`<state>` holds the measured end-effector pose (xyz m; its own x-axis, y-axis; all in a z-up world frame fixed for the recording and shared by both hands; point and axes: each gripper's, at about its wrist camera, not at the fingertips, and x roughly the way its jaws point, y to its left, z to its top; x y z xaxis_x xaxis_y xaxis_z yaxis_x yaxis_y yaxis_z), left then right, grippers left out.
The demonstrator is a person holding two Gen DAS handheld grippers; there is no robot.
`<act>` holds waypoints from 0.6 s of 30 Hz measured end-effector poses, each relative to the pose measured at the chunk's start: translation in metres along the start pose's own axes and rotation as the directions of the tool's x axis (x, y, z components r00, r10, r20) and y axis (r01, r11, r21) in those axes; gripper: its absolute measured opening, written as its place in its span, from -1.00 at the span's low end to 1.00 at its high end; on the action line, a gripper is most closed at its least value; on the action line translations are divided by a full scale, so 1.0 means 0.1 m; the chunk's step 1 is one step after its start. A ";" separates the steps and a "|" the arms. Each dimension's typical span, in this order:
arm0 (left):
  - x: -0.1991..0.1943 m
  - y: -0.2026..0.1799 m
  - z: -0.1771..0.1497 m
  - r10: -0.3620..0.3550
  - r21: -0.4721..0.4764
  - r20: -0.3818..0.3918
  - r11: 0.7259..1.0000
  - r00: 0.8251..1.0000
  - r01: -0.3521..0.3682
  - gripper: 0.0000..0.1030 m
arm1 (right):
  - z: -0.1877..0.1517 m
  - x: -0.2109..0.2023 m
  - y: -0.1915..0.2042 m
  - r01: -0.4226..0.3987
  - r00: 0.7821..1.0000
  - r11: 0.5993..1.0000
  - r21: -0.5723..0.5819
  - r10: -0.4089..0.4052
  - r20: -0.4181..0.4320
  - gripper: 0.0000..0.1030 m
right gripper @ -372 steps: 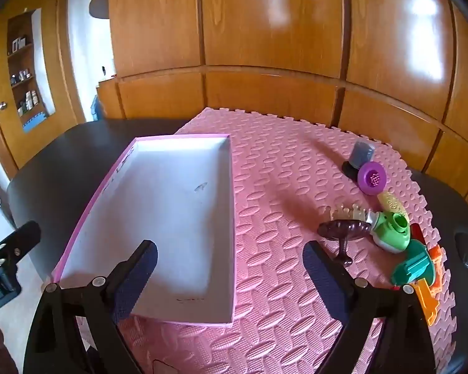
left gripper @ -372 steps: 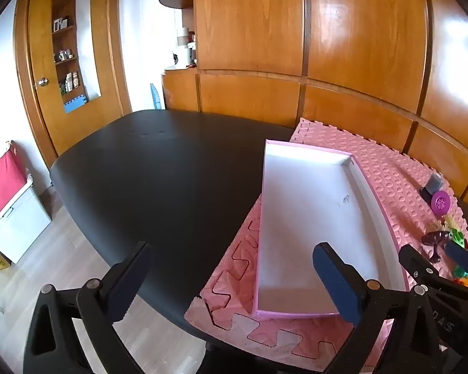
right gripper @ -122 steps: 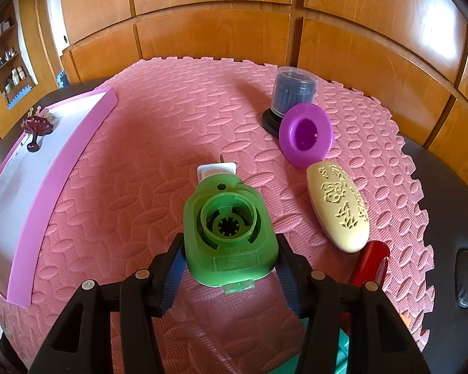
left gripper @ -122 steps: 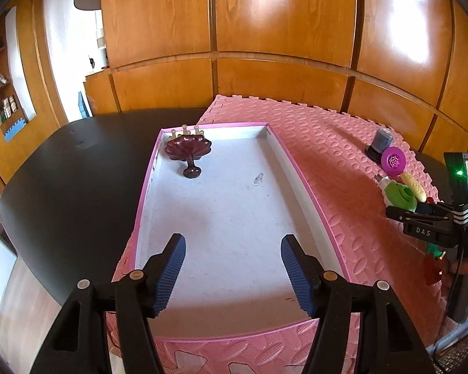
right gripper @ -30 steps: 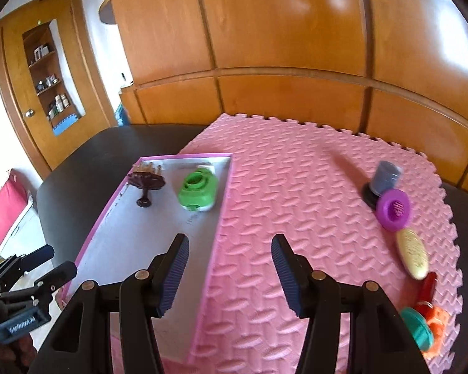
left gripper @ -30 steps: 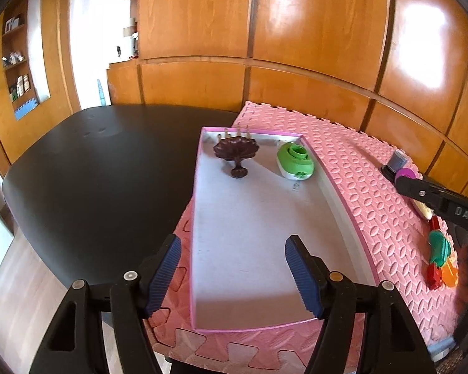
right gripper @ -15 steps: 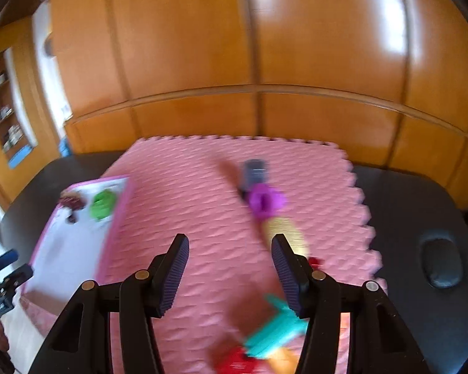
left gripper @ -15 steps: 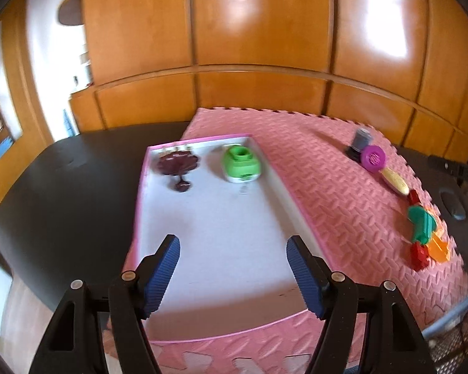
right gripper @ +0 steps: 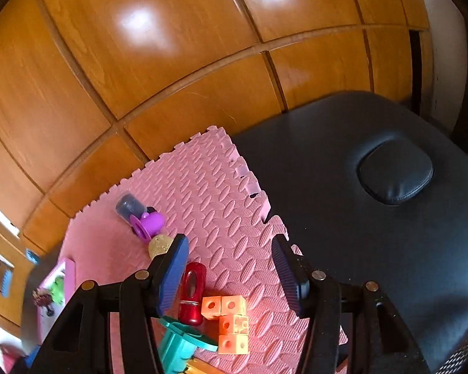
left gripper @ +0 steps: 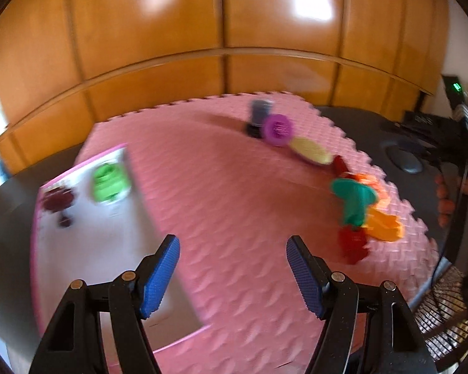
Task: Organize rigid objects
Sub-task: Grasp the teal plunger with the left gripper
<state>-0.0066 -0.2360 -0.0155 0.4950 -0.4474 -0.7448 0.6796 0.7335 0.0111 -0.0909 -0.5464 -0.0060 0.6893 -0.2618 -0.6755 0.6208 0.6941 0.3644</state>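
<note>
The pink-rimmed white tray (left gripper: 87, 243) lies at the left of the pink foam mat (left gripper: 227, 193) and holds a green round toy (left gripper: 109, 182) and a dark maroon stand (left gripper: 59, 201). My left gripper (left gripper: 232, 275) is open and empty above the mat. Loose toys lie at the right: a purple cup (left gripper: 277, 127), a yellow oval (left gripper: 310, 152), a teal piece (left gripper: 354, 199). My right gripper (right gripper: 229, 275) is open and empty above the mat's corner, next to a red cylinder (right gripper: 192, 293), orange cubes (right gripper: 231, 321) and the teal piece (right gripper: 182, 347).
The mat lies on a black padded table (right gripper: 374, 218) with an oval cushion (right gripper: 394, 173). A wooden panelled wall (left gripper: 234, 31) stands behind. A grey jar (right gripper: 128, 205) stands by the purple cup (right gripper: 148, 221). The other hand and gripper (left gripper: 452, 143) show at the far right.
Both views have swung to the right, with motion blur. The tray has slid to the left edge in both views. The right gripper has come down close over the toy cluster.
</note>
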 end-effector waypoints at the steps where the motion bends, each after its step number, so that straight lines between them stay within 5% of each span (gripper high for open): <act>1: 0.04 -0.07 0.03 -0.017 0.013 -0.005 1.000 1.000 0.017 0.39 | 0.00 0.00 0.00 0.000 1.000 1.000 -0.001 0.000 -0.002 0.08; 11: 0.51 -0.82 0.33 -0.207 0.150 -0.080 0.965 0.975 0.217 0.36 | -0.03 0.03 0.03 -0.017 1.000 1.000 0.003 0.017 -0.023 0.08; 18: 0.94 -1.05 0.47 -0.276 0.133 -0.191 0.944 0.942 0.303 0.21 | -0.02 0.03 0.03 -0.033 0.999 0.999 0.020 0.033 -0.030 0.08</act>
<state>-0.0059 -0.3794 -0.0551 0.1755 -0.5262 -0.8321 0.8635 0.4882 -0.1265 -0.0877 -0.5434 -0.0082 0.6978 -0.2181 -0.6823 0.6053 0.6890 0.3987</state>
